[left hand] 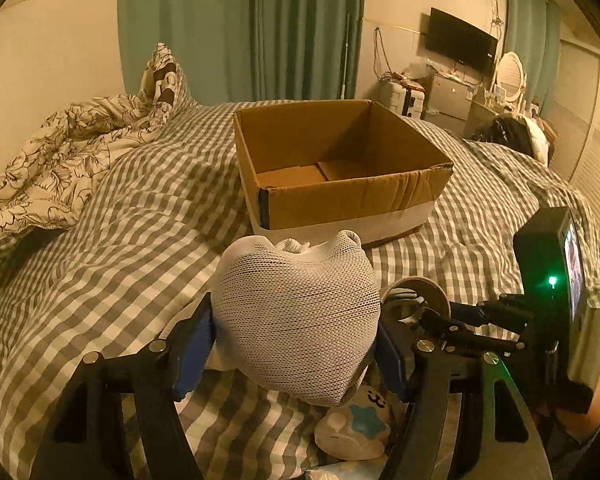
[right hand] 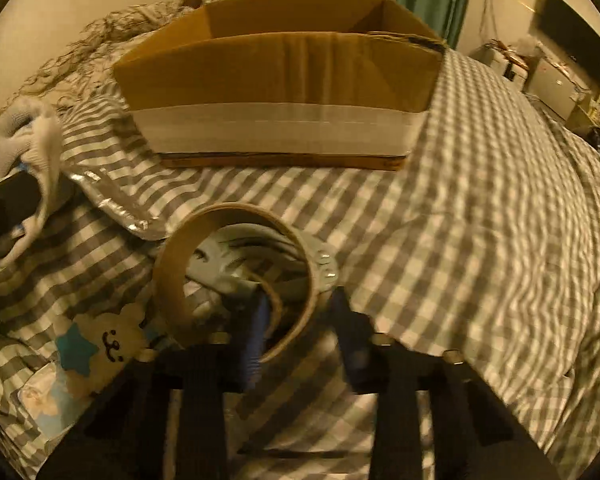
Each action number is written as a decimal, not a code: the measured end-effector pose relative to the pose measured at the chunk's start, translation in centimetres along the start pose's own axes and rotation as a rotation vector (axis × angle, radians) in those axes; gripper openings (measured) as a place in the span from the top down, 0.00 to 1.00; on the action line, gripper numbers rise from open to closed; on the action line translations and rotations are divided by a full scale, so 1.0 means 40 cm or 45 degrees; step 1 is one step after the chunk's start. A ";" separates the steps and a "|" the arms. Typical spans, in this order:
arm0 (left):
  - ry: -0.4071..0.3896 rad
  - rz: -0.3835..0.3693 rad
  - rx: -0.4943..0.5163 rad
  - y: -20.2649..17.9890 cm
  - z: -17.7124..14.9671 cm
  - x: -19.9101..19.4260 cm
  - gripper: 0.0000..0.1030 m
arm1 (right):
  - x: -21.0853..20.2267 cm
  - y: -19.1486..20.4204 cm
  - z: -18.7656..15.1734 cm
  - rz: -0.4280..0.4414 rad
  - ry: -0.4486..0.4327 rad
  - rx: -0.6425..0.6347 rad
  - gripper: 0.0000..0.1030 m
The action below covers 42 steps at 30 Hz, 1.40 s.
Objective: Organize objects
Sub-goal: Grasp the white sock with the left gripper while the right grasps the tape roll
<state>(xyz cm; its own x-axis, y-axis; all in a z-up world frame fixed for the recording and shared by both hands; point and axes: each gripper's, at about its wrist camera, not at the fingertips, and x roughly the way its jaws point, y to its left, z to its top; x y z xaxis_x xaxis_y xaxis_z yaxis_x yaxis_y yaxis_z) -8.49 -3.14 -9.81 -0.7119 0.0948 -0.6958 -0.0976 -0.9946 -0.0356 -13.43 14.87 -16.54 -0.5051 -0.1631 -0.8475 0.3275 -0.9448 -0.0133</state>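
Observation:
My left gripper (left hand: pixel 296 344) is shut on a white mesh sock bundle (left hand: pixel 296 320) and holds it above the checked bed cover, just in front of an open cardboard box (left hand: pixel 340 200). My right gripper (right hand: pixel 300 320) is shut on the rim of a tape roll (right hand: pixel 240 268), with one finger inside the ring and one outside. The right gripper with the tape roll (left hand: pixel 424 292) also shows in the left wrist view. The box (right hand: pixel 280 76) lies straight ahead in the right wrist view. The sock bundle (right hand: pixel 24 140) shows at its left edge.
A small packet with a blue star and a face (left hand: pixel 360 424) lies under the left gripper, also in the right wrist view (right hand: pixel 100 344). A silver foil pouch (right hand: pixel 112 204) lies left of the tape. A floral duvet (left hand: pixel 68 148) is bunched at the far left.

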 end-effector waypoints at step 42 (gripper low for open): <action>-0.116 -0.023 0.108 -0.062 0.417 0.274 0.29 | -0.081 -0.155 0.515 -0.121 -0.368 -0.051 0.91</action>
<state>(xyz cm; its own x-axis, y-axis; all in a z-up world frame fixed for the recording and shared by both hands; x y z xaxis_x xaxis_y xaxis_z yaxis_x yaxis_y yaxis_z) -27.64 1.08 -5.37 -0.7694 0.1197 -0.6275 -0.1664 -0.9859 0.0159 -30.26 15.41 -2.78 -0.7395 -0.1538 -0.6553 0.2959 -0.9487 -0.1113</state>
